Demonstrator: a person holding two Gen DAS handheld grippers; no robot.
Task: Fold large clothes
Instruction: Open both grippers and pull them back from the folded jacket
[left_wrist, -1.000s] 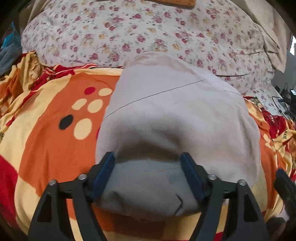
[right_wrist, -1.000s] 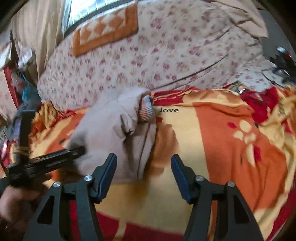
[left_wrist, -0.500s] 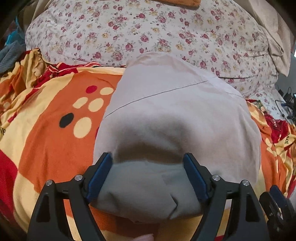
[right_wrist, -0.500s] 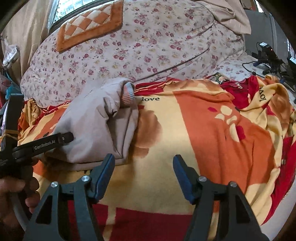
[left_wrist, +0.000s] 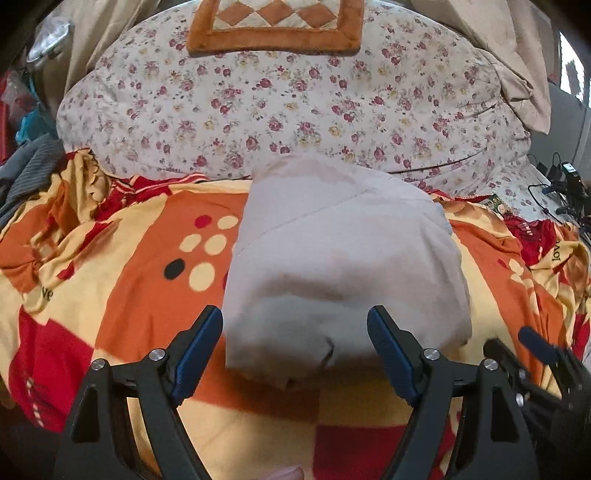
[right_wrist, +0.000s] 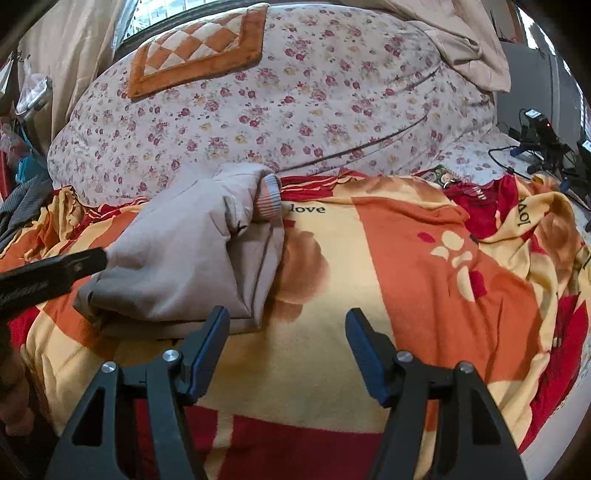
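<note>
A bright orange, yellow and red blanket (right_wrist: 424, 295) covers the bed, with a big floral quilt (right_wrist: 295, 110) heaped at twelve o'clock behind it. On the blanket lies the grey jacket (left_wrist: 343, 266), already gathered into a compact padded bundle; in the right wrist view it sits at about ten o'clock, with a striped cuff (right_wrist: 269, 197) poking out at its far end. By the look of it, the folding is essentially done: no sleeve or hem trails loose, so what remains is perhaps a tidy or setting the bundle aside. The left gripper (left_wrist: 295, 345) stands wide open, its near edge of the jacket lying between the jaws but not pinched. The right gripper (right_wrist: 288, 347) is likewise spread wide and empty, over bare blanket just beside the bundle's near corner.
</note>
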